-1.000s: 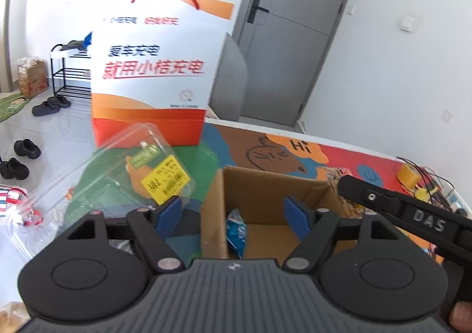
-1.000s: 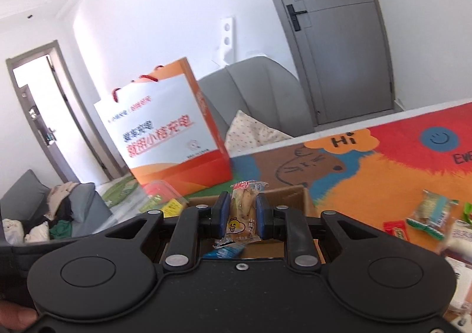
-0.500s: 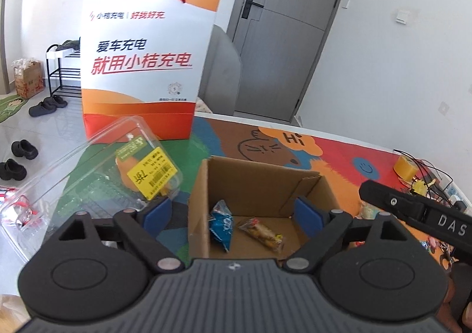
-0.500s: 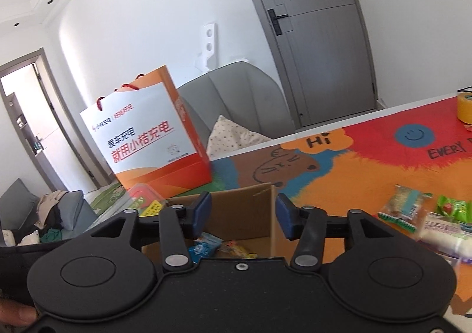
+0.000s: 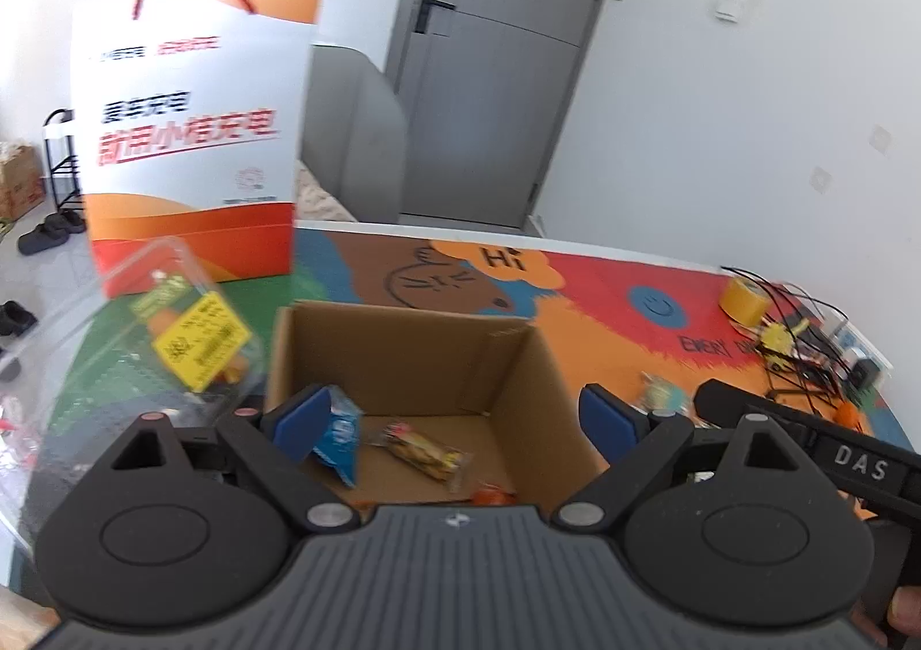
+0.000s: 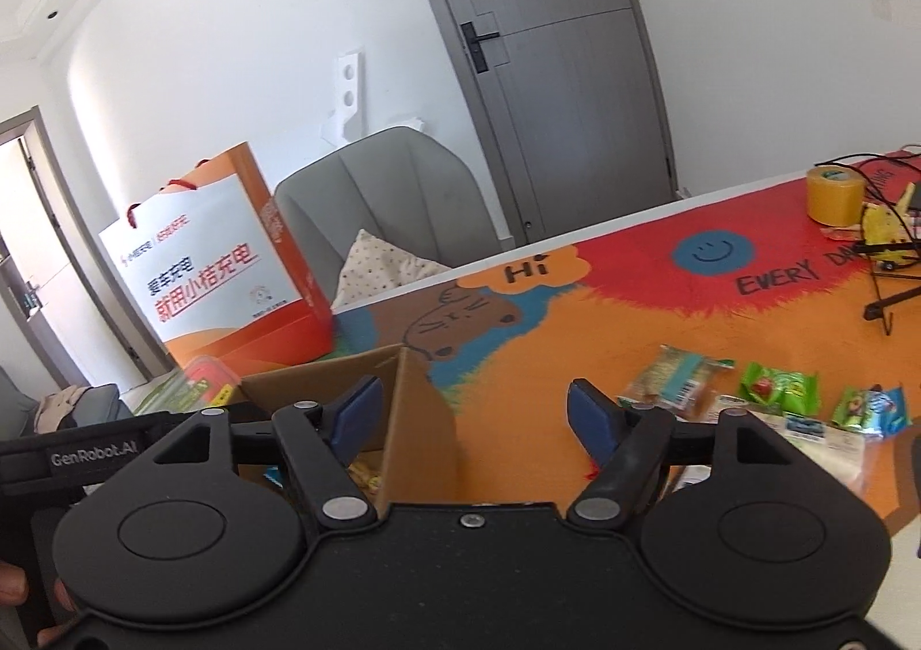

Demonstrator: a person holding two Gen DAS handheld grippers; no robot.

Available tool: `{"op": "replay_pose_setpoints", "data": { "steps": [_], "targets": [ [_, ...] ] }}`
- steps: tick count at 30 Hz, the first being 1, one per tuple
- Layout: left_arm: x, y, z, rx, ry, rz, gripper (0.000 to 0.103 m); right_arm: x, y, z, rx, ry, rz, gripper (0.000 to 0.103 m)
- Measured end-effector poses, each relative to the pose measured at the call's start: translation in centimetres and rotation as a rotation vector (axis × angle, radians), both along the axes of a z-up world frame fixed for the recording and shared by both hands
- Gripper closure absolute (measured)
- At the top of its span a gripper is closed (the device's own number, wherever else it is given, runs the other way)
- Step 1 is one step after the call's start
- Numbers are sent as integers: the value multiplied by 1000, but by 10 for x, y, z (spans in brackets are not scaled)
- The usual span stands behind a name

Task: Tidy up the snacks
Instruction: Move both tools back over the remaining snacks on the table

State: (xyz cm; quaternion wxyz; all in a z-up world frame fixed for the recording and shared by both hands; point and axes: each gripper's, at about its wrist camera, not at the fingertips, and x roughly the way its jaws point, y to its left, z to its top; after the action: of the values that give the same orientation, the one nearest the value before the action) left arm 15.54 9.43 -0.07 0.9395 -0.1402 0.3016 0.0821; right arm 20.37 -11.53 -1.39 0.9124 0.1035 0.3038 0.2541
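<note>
An open cardboard box [image 5: 403, 350] stands on the colourful mat. Inside it lie a blue snack packet [image 5: 339, 440], a yellow-brown snack packet [image 5: 426, 454] and an orange piece at the near edge. My left gripper [image 5: 455, 417] is open and empty, with its fingers spread over the box. My right gripper [image 6: 475, 414] is open and empty, above the box's right wall [image 6: 423, 419]. To its right several loose snack packets lie on the mat: a tan-and-teal one [image 6: 673, 379], a green one [image 6: 777, 388] and a green-blue one [image 6: 872, 408].
A tall orange-and-white paper bag [image 5: 190, 132] stands behind the box. A clear plastic clamshell with a yellow label [image 5: 190, 339] lies left of the box. A roll of yellow tape [image 6: 834, 195] and black cables [image 6: 886, 270] are at the far right. A grey chair [image 6: 385, 201] stands behind the table.
My right gripper opened and dropped the yellow-brown snack packet into the box, then swung right toward the loose snacks. My left gripper opened wider over the box.
</note>
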Motion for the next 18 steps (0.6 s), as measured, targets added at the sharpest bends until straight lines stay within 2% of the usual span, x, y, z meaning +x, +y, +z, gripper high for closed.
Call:
{"op": "replay_pose_setpoints", "data": {
  "steps": [18],
  "targets": [
    [24, -75, -11, 11, 28, -194, 11, 5, -84, -21, -26, 32, -176, 29]
  ]
}}
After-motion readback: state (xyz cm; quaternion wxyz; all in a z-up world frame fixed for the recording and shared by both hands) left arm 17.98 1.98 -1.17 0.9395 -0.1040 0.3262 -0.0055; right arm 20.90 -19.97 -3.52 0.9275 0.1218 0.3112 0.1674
